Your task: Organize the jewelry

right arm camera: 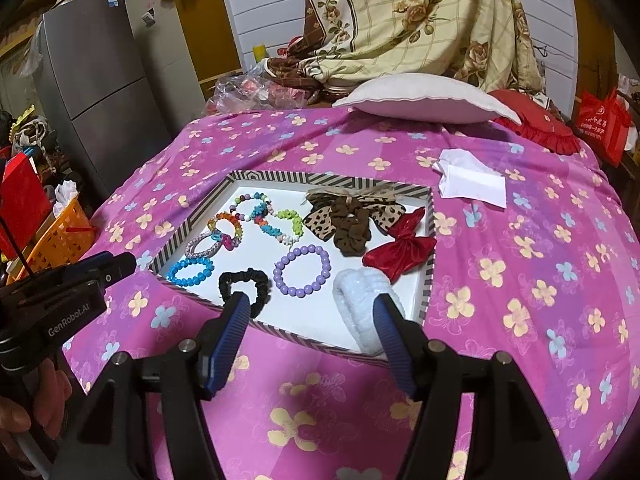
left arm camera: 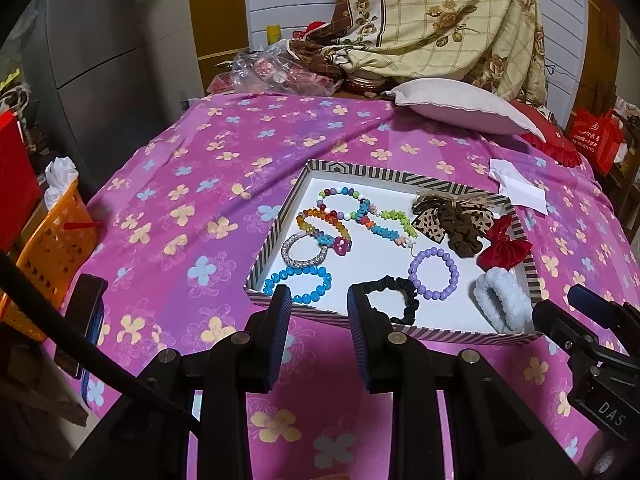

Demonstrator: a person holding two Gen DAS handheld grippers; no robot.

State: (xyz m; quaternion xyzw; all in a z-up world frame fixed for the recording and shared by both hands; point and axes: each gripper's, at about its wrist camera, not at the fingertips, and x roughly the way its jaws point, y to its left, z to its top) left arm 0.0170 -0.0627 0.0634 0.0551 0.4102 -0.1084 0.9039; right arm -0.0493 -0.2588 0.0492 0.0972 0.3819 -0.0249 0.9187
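Observation:
A striped tray (left arm camera: 276, 224) (right arm camera: 188, 220) lies on the pink flowered bedspread and holds several bracelets and hair ties. Along its near side are a blue bead bracelet (left arm camera: 298, 280), a black scrunchie (right arm camera: 244, 284), a purple bead bracelet (right arm camera: 302, 270) and a white fluffy scrunchie (right arm camera: 358, 292). A red bow (right arm camera: 400, 252) and a leopard bow with a brown scrunchie (right arm camera: 352, 220) lie at the right. My left gripper (left arm camera: 318, 300) hangs open over the tray's near edge, holding nothing. My right gripper (right arm camera: 312, 304) is open too, its right finger beside the white scrunchie without pressing it.
A white folded paper (right arm camera: 472, 180) lies on the bed right of the tray. A pale pillow (right arm camera: 428, 100) and a red cushion (right arm camera: 536, 124) sit at the far end. An orange basket (left arm camera: 52, 248) and a dark phone (left arm camera: 86, 320) are at the bed's left edge.

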